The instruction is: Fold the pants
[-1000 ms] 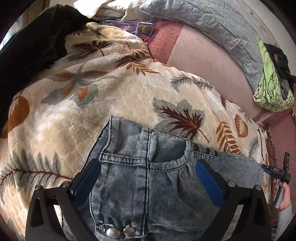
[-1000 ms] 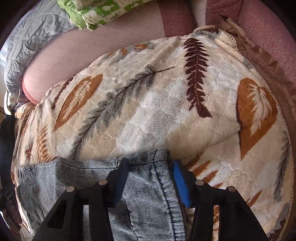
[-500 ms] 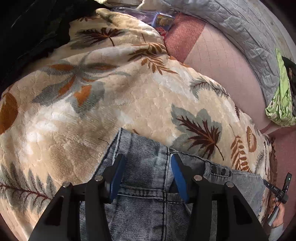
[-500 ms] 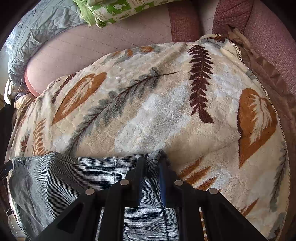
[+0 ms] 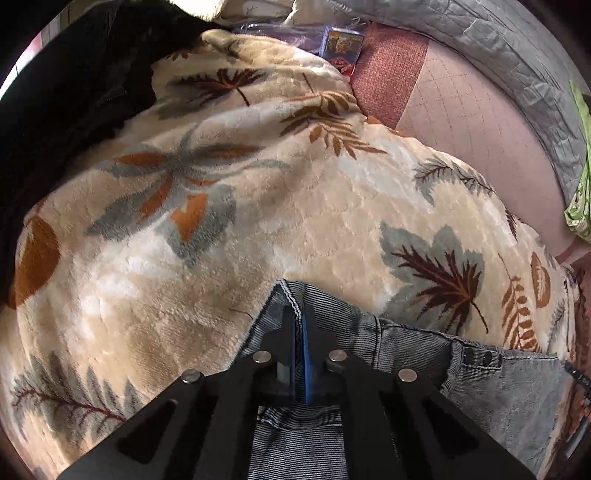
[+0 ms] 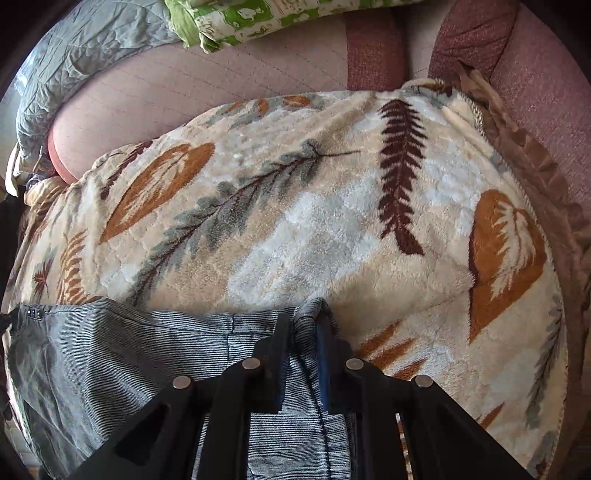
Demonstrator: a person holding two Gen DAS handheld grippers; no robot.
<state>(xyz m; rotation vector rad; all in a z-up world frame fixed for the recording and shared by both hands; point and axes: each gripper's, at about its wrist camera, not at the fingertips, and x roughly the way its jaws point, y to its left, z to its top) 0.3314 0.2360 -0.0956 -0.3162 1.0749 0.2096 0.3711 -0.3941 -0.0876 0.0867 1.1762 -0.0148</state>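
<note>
Grey-blue denim pants lie along the near edge of a cream leaf-print blanket. My left gripper is shut on the waistband corner of the pants, which bunches up between the blue pads. In the right wrist view the pants stretch away to the left. My right gripper is shut on the hem end of the pants, a ridge of fabric pinched between its fingers. Both ends are a little lifted off the blanket.
The blanket covers a pink quilted mattress. A grey quilt and a green patterned cloth lie at the back. A black garment is at the far left, a small colourful box beyond the blanket. A brown frill edges the right side.
Both grippers went from open over the pants to shut on them. The left one closed on the waistband corner, the right one on the hem end, and the fabric bunched up.
</note>
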